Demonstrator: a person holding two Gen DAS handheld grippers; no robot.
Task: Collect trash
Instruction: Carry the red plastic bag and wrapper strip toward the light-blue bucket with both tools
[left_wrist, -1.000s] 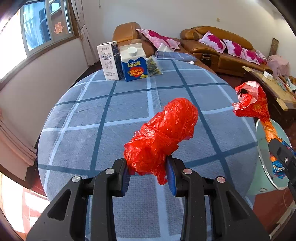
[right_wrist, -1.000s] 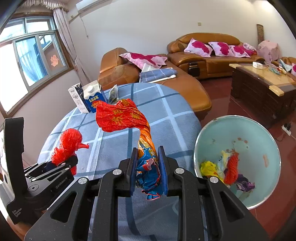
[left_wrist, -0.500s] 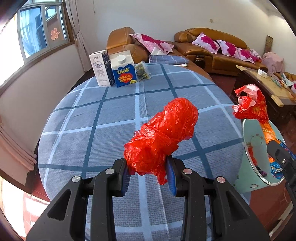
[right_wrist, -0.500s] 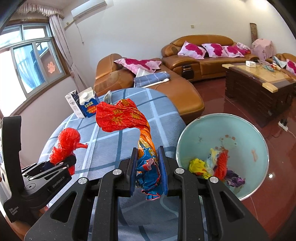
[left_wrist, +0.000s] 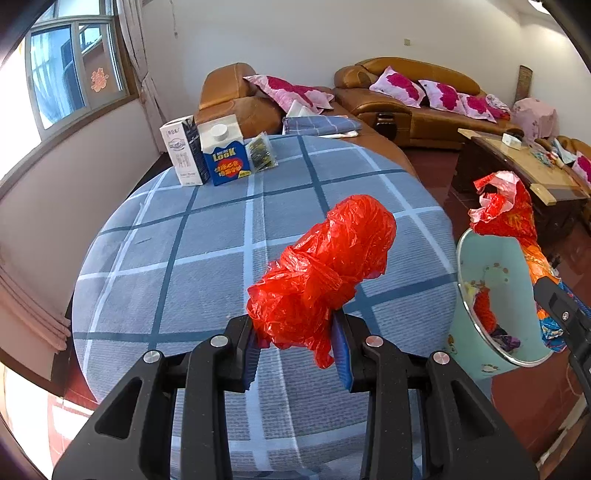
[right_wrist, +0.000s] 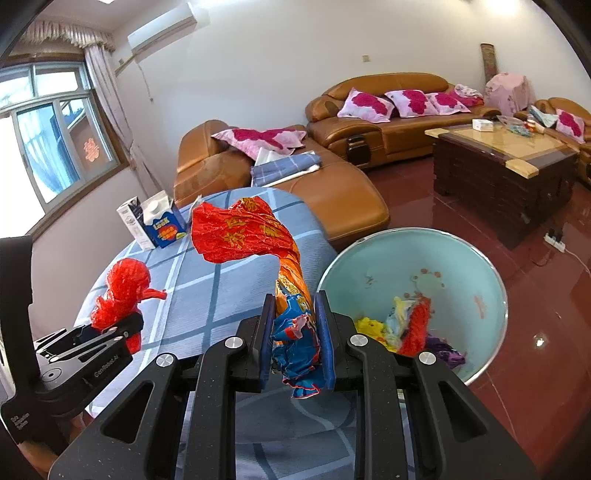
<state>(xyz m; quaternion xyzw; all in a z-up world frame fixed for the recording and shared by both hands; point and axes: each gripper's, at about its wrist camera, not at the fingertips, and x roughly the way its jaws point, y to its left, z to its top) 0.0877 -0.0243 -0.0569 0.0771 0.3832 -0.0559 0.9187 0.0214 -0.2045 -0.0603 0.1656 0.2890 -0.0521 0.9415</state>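
Note:
My left gripper (left_wrist: 297, 345) is shut on a crumpled red plastic bag (left_wrist: 325, 269), held above the checked blue tablecloth (left_wrist: 207, 243). It also shows at the left of the right wrist view (right_wrist: 122, 299). My right gripper (right_wrist: 295, 339) is shut on a red, orange and blue wrapper (right_wrist: 243, 230), held up at the table's right edge beside the pale green trash bin (right_wrist: 443, 266). The bin (left_wrist: 476, 258) stands on the floor and holds several colourful scraps (right_wrist: 410, 325).
Two cartons, white (left_wrist: 183, 149) and blue (left_wrist: 227, 155), and a small packet (left_wrist: 262, 151) stand at the table's far edge. Brown sofas (right_wrist: 388, 110) with pink cushions lie behind. A wooden coffee table (right_wrist: 506, 158) is at the right on the red floor.
Both grippers have risen and moved right toward the bin with their trash still held. The bin looms larger and nearer in the right wrist view.

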